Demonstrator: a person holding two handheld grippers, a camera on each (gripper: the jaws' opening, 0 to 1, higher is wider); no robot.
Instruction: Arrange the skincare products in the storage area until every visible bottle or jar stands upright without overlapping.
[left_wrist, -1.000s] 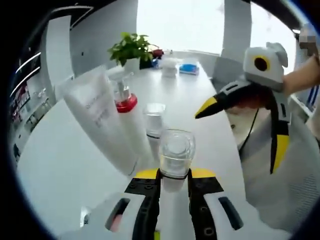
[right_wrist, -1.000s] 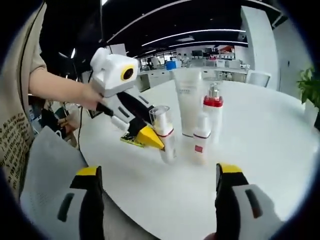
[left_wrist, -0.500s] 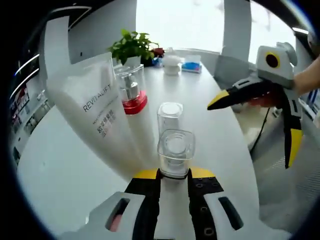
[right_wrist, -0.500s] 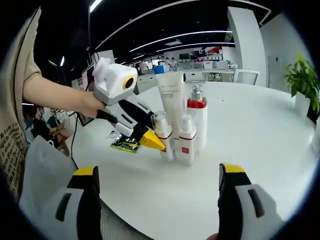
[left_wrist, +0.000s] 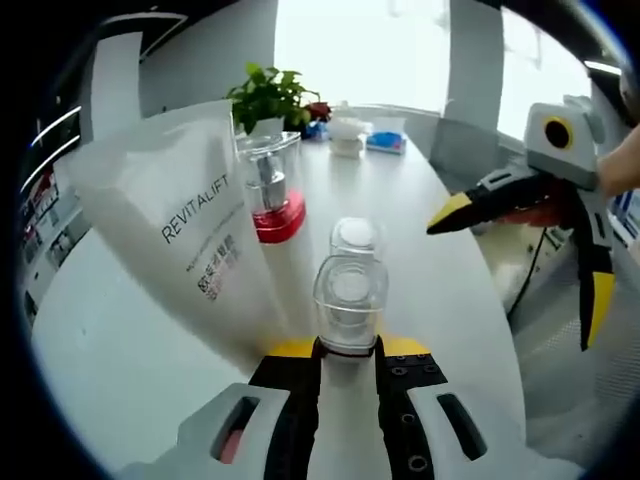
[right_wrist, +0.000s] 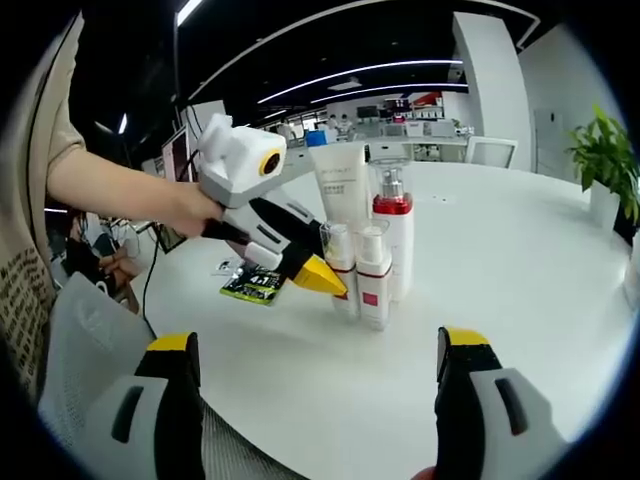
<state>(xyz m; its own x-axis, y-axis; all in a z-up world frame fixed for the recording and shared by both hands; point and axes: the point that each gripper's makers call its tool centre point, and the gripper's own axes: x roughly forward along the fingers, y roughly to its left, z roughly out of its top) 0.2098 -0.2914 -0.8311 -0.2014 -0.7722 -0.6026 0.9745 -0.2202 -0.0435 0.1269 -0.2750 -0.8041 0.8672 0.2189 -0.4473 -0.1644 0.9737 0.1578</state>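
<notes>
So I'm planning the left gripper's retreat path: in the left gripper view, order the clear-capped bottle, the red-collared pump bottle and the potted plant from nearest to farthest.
1. Clear-capped bottle, between the jaws of the left gripper.
2. Red-collared pump bottle, behind, slightly left.
3. Potted plant, far end of the table.

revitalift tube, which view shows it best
The left gripper view: the white tube looms close, its REVITALIFT lettering readable. In the right gripper view it stands small and upright behind the bottles, print illegible.
</notes>
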